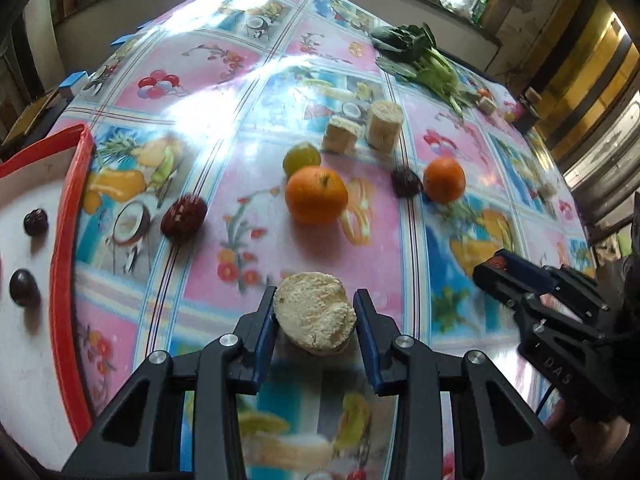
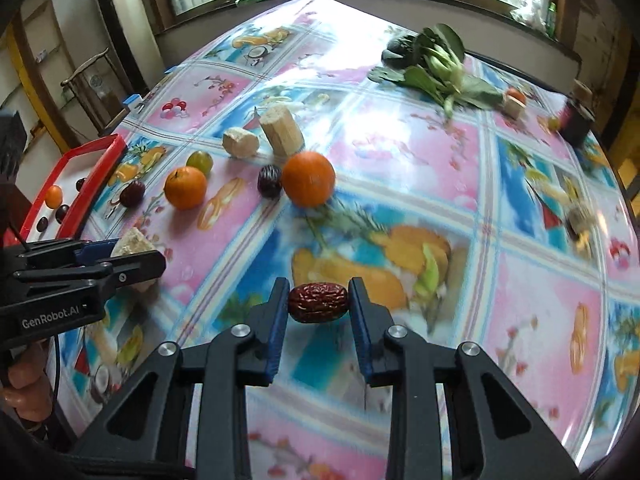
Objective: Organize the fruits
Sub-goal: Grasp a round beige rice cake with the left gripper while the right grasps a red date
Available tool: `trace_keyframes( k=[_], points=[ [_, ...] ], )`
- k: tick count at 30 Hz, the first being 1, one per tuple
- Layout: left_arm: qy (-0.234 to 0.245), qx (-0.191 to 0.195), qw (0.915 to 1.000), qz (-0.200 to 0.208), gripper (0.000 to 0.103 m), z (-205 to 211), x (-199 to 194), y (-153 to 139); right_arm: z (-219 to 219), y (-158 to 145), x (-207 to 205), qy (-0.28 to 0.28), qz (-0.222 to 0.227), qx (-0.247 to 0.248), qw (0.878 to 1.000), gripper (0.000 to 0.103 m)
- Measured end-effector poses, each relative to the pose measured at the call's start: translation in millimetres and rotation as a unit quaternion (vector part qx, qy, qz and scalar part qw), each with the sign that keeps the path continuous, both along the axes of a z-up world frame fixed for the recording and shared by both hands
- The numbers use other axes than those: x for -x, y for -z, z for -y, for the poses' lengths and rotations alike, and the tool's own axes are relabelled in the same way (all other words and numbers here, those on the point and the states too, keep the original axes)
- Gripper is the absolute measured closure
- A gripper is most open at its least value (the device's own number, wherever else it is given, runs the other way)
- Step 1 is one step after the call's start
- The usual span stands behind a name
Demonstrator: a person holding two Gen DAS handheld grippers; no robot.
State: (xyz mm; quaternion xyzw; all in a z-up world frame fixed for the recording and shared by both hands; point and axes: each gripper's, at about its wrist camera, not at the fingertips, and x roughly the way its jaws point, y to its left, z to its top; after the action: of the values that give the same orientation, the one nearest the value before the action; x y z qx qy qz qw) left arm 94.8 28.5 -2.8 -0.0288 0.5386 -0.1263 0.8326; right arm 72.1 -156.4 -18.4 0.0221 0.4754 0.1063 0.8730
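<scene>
My left gripper (image 1: 315,300) is shut on a beige crumbly chunk (image 1: 314,320) just above the fruit-print tablecloth. In the right wrist view, my right gripper (image 2: 319,294) is shut on a wrinkled red date (image 2: 318,303), held off the table. At the left stands a red-rimmed white tray (image 1: 68,208) with two dark fruits (image 1: 35,222) inside. Loose on the cloth lie a big orange (image 1: 316,195), a smaller orange (image 1: 444,180), a green fruit (image 1: 301,157), a red date (image 1: 184,219) and a dark date (image 1: 406,182). The right gripper (image 1: 494,266) shows at the right edge.
Two more beige chunks (image 1: 340,134) stand behind the oranges. Leafy greens (image 1: 424,60) lie at the far right, and a dark jar (image 2: 576,122) stands near the table's right edge. The left gripper (image 2: 136,258) and a hand are at the left in the right wrist view.
</scene>
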Motion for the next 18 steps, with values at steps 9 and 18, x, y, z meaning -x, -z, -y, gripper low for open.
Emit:
trace_keyframes(
  k=[9, 18],
  points=[
    [0.039, -0.035, 0.9985, 0.018, 0.066, 11.0, 40.9, -3.9, -1.2, -0.2, 40.2, 0.032, -0.012, -0.005, 0.999, 0.071],
    [0.049, -0.034, 0.9974, 0.041, 0.066, 2.9, 56.6, -19.5, -22.3, -6.1, 51.6, 0.034, -0.017, -0.005, 0.999, 0.071]
  ],
)
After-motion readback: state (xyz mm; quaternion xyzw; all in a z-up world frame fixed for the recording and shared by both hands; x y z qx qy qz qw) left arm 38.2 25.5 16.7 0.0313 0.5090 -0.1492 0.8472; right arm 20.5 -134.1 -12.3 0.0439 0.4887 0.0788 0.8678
